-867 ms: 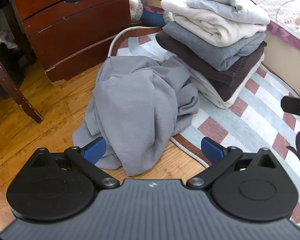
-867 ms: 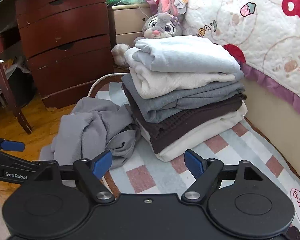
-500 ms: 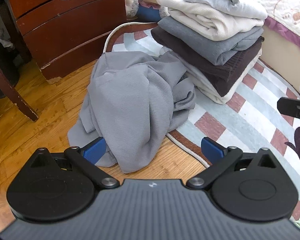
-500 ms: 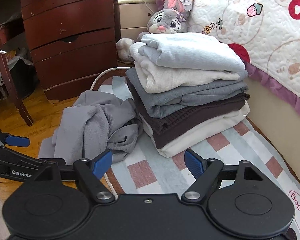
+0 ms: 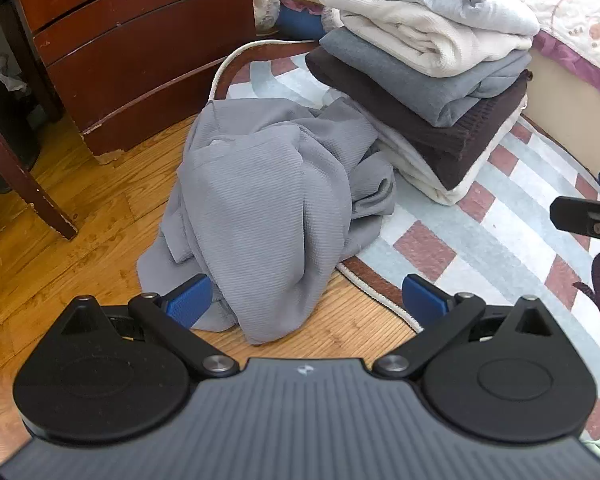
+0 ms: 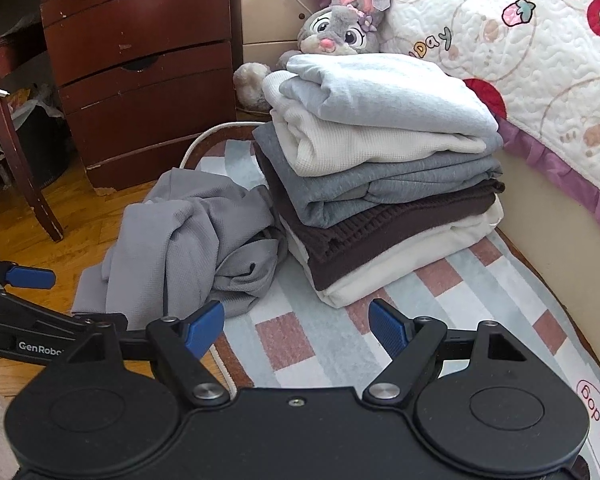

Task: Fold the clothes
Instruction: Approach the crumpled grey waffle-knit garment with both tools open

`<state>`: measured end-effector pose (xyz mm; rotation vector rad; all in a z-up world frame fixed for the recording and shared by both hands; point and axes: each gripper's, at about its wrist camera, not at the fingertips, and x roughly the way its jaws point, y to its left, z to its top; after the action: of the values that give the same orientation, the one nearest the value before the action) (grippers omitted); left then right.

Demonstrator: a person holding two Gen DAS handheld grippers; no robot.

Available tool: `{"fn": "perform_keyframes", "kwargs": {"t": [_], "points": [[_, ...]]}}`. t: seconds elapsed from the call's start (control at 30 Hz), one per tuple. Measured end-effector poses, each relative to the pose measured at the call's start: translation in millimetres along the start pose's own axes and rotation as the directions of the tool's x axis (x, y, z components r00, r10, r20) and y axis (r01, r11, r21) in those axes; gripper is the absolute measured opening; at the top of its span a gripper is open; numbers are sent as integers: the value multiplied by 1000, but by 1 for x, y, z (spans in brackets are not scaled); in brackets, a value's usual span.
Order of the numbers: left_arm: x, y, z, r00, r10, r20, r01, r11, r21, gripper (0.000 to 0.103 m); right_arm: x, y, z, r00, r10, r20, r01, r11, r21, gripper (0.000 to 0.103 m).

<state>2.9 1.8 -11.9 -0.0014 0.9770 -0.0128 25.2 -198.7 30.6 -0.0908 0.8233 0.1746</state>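
Left hand-held gripper (image 5: 306, 300) now nearer the crumpled grey garment (image 5: 268, 216), fingers spread, gripping nothing; right hand-held gripper (image 6: 298, 326) likewise.

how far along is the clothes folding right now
Done: a stack of folded clothes sits on the striped rug by the bed. In hand: nothing. The left gripper and right gripper are both open and empty, the left one poised just above the crumpled grey garment. Left: that grey garment lies unfolded, partly on the rug and partly on the wooden floor, not yet picked up.
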Motion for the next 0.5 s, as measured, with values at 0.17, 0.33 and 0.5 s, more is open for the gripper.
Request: {"fn": "perform_keyframes", "kwargs": {"t": [0.17,0.33,0.5], "points": [[3,0,-1,1000,6,-9,-6,1000,3,103,0,-1,-1,1000,-4,-7,4,1000,8,83],[4,0,0,1000,2,-15,-2,1000,2,103,1,-3,-1,1000,-8,-17,8,1000,16,83],[8,1,0,1000,4,-27,-4,1000,0,103,2,-3,1,1000,-11,-20,11,1000,17,83]]}}
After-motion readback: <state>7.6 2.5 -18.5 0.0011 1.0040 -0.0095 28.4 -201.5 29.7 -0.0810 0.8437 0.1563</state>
